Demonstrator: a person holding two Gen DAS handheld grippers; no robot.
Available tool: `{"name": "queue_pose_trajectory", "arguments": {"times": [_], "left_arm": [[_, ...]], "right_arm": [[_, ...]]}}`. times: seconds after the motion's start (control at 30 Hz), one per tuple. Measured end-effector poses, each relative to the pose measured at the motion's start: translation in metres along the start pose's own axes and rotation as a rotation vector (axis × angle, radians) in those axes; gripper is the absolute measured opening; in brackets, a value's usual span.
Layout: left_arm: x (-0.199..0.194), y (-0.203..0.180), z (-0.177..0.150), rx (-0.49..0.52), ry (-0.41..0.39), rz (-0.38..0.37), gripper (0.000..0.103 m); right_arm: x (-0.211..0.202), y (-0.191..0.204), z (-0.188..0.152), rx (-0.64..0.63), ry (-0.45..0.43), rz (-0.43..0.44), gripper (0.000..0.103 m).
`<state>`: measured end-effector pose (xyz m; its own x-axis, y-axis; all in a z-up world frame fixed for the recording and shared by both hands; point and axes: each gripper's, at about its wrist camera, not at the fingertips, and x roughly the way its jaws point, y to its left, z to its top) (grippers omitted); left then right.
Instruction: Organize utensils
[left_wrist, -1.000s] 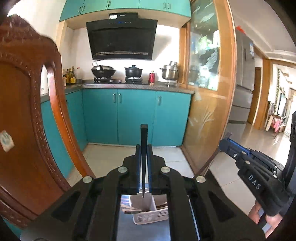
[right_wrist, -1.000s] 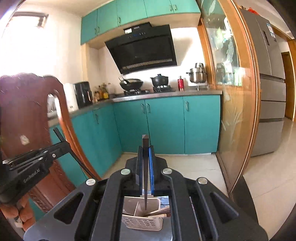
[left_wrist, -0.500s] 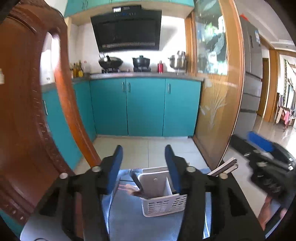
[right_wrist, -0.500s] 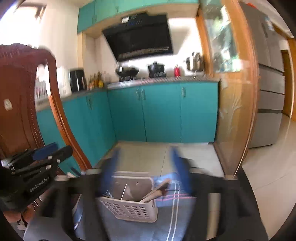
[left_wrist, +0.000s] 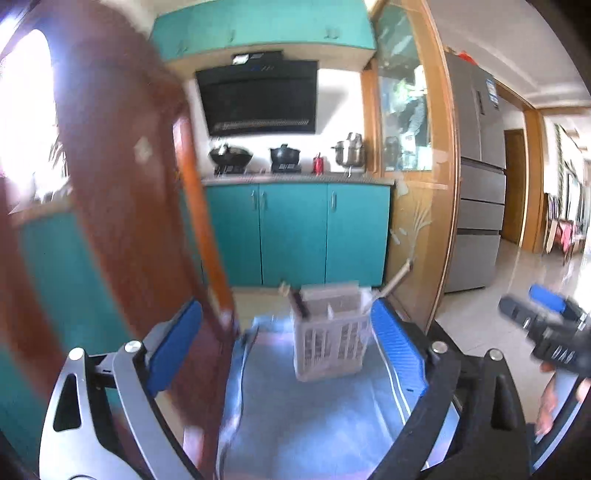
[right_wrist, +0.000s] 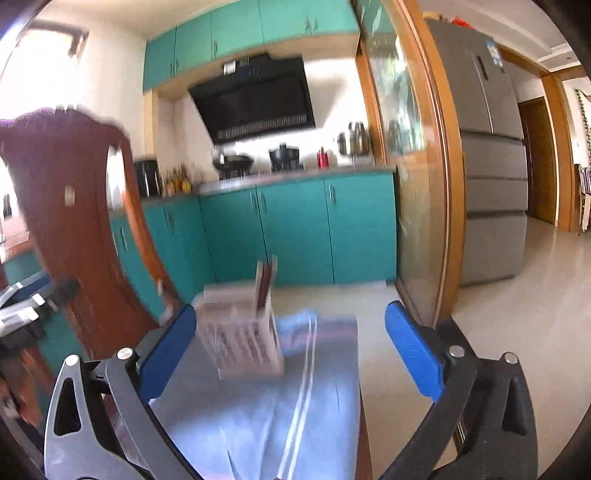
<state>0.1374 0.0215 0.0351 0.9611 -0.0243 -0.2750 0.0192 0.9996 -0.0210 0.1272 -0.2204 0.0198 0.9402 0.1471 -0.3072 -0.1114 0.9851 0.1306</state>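
A white slotted utensil basket (left_wrist: 328, 339) stands on a blue cloth (left_wrist: 314, 417). Pale and dark utensil handles (left_wrist: 397, 278) stick out of its top. My left gripper (left_wrist: 286, 306) has its blue-padded jaws opening wide, short of the basket, with nothing between the pads. In the right wrist view the basket (right_wrist: 240, 332) sits ahead and to the left, with handles (right_wrist: 264, 284) rising from it. My right gripper (right_wrist: 290, 310) is also opening wide and holds nothing. Each gripper shows at the other view's edge: the right gripper (left_wrist: 546, 332), the left gripper (right_wrist: 33, 302). Both views are blurred.
A carved wooden chair back (left_wrist: 122, 221) rises close on the left, chair back (right_wrist: 74, 221). Beyond the cloth's far edge lie a tiled floor, teal kitchen cabinets (left_wrist: 295, 236), a wood-framed glass partition (left_wrist: 413, 221) and a grey fridge (right_wrist: 491, 184).
Both grippers went from shut to wide open. Both have sunk and moved forward, so the basket and cloth now look larger and nearer.
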Motion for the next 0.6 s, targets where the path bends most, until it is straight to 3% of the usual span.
{"name": "queue_pose_trajectory", "arguments": {"times": [0.13, 0.2, 0.33, 0.6], "left_arm": [[-0.023, 0.012, -0.039, -0.034, 0.078, 0.007, 0.095], [-0.038, 0.011, -0.059, -0.025, 0.104, 0.011, 0.097], [-0.065, 0.007, -0.075, 0.005, 0.118, 0.037, 0.099], [-0.12, -0.011, -0.064, 0.071, 0.025, 0.051, 0.099]], "right_arm": [[-0.01, 0.021, -0.043, -0.079, 0.126, -0.014, 0.1], [-0.018, 0.032, -0.057, -0.123, 0.141, -0.025, 0.1], [-0.042, 0.048, -0.066, -0.185, 0.117, -0.058, 0.1], [-0.104, 0.052, -0.059, -0.145, 0.009, -0.106, 0.1]]}}
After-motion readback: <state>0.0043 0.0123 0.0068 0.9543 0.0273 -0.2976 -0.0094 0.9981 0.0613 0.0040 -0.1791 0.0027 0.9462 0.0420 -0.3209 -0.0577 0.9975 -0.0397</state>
